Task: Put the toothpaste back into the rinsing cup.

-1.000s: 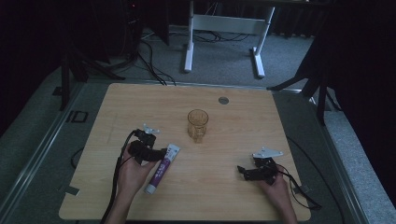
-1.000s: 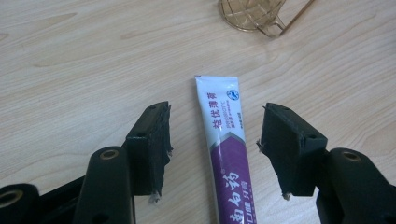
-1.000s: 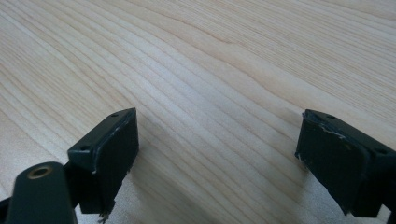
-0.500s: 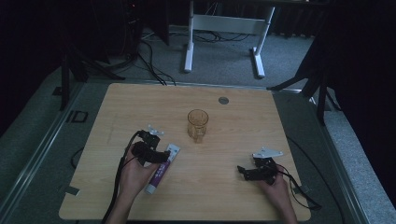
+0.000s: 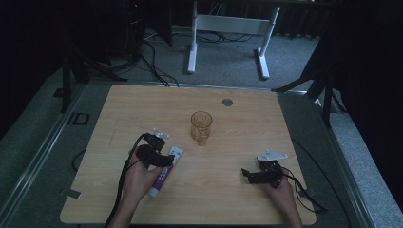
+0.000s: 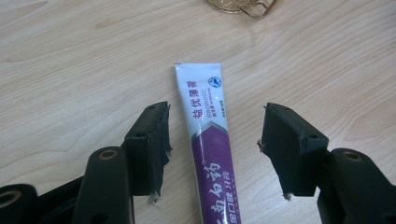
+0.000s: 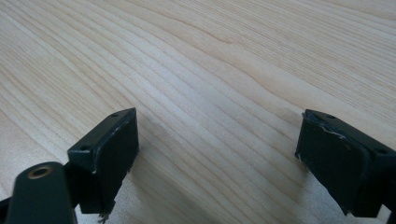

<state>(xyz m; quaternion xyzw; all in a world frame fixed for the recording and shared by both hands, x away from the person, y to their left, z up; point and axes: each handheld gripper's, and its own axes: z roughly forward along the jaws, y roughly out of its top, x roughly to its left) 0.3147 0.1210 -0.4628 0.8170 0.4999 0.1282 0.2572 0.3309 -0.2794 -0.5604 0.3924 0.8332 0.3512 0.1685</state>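
The white and purple plastic toothpaste tube (image 6: 209, 140) lies flat between the spread jaws of the left claw (image 6: 214, 149), untouched, so the step looks like lining up a grasp; next, the pads must close squarely on it. Beyond its tip stands an amber glass mug (image 5: 201, 127); the right claw (image 7: 215, 158) hangs released over the pale wooden table (image 5: 294, 142), dark room around.

left tool (image 6: 215, 154): black, two blocky jaws, frayed dark pads, brass-ringed screw holes | right tool (image 7: 217, 163): black jaws, scuffed pad edges, brass-ringed hole | both: grey three-cornered top plate, black trailing cable | forearms bare, no sleeves seen
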